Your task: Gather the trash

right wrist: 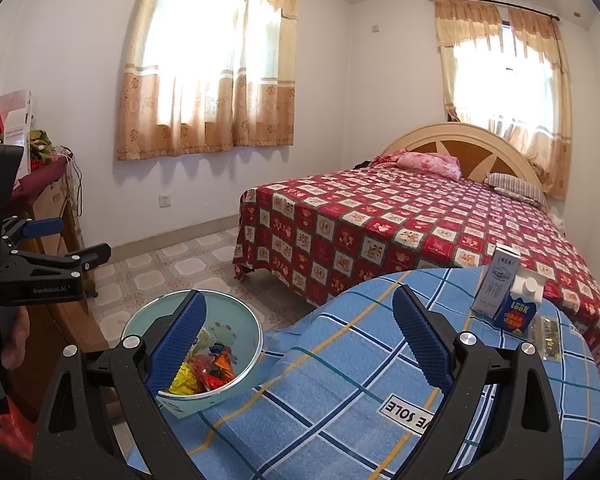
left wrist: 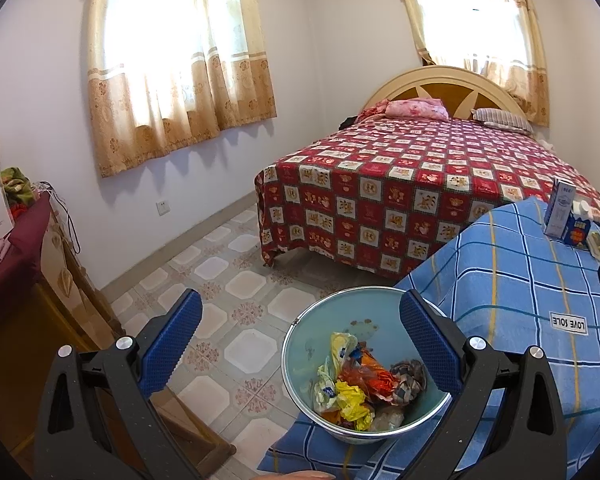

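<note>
- Left gripper (left wrist: 300, 340) sat nearest the lens, jaws spread wide, empty, hovering over the bin (left wrist: 364, 364).
- Right gripper (right wrist: 300, 344) was likewise fully parted and held nothing, aimed across the blue checked surface (right wrist: 340, 380).
- Bin rested at that surface's near-left edge, already holding crumpled wrappers (left wrist: 352, 400).
- Remaining trash stood well apart at the far right of the surface: grey carton (right wrist: 498, 284), blue carton (right wrist: 518, 308) touching it, flat packet (right wrist: 548, 336) just beside.
- Judged step: between drops, reaching for the next piece.
- Next move likely needs the right gripper squared to a carton's narrow faces; both cartons looked tippable.
</note>
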A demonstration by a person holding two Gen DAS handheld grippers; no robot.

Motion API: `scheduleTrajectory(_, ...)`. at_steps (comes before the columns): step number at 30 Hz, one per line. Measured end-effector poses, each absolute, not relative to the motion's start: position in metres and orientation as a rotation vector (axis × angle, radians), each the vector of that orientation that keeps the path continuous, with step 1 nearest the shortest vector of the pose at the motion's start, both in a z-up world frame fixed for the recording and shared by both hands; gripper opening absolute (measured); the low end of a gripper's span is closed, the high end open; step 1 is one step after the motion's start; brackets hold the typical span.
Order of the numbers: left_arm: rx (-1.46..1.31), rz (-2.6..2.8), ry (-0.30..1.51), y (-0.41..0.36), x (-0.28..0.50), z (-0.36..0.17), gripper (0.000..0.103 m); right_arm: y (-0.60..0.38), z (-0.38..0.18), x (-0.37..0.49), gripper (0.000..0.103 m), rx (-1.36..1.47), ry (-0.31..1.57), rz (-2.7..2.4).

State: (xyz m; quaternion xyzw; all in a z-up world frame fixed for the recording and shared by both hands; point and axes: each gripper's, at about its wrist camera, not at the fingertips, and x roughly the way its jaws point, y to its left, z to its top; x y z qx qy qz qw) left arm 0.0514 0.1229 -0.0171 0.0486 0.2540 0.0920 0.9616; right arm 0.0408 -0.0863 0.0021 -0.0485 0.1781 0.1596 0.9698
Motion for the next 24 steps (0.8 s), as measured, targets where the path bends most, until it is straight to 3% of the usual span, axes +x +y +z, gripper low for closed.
scheduleTrajectory(24,0.091,0.191,0.544,0.1217,0.0571,-0.0247,0.097,-0.086,-0.0042,0.04,0.094,-0.097,0.366,0.321)
